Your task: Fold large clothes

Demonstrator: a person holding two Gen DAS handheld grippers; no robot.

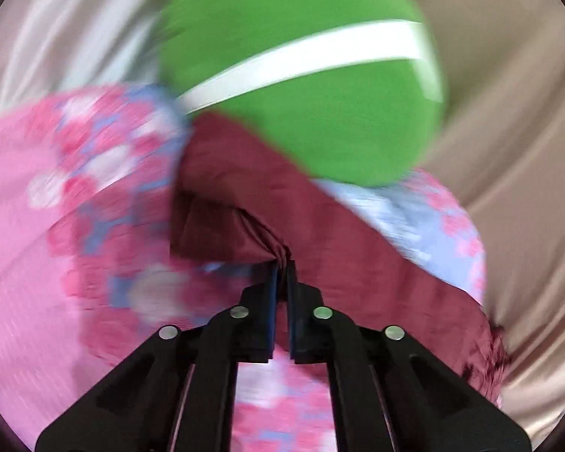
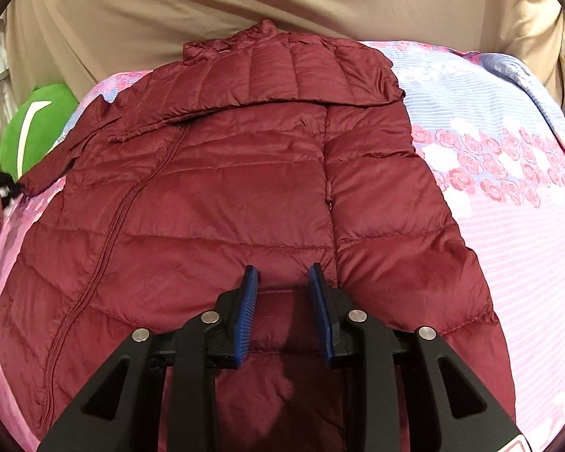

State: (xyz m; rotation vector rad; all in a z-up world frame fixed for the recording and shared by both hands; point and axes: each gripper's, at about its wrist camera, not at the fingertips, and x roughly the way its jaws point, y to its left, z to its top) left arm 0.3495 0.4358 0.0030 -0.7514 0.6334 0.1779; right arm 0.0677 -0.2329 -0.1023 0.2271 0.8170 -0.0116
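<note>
A dark red puffer jacket (image 2: 222, 196) lies spread across the bed's flowered sheet (image 2: 508, 226), collar toward the far side, hem toward me, and one sleeve already looks folded across the upper chest. The left claw (image 1: 281, 267) is pinched tight on a bunched bit of the jacket's cloth, the fabric gathering into pleats right at its tips; from the right-hand camera that claw shows only as a dark blur at the sleeve end (image 2: 34, 182) on the far left edge, next to a green cushion with a white stripe (image 2: 34, 128). The left view is smeared, so I judge that arm is swinging the sleeve. The right claw (image 2: 283, 275) hangs over the lower middle of the jacket, jaws parted a fair way and holding nothing, and whether the tips touch the cloth I cannot tell. To do this fold well, I'd say carry the sleeve in a flat arc across the body so it lands along the quilting lines, not crumpled; let the free claw press down near the fold line to anchor the slippery, puffy shell, since it will spring back and slide. Let go only once the sleeve lies flat, then smooth trapped air toward the hem.
</note>
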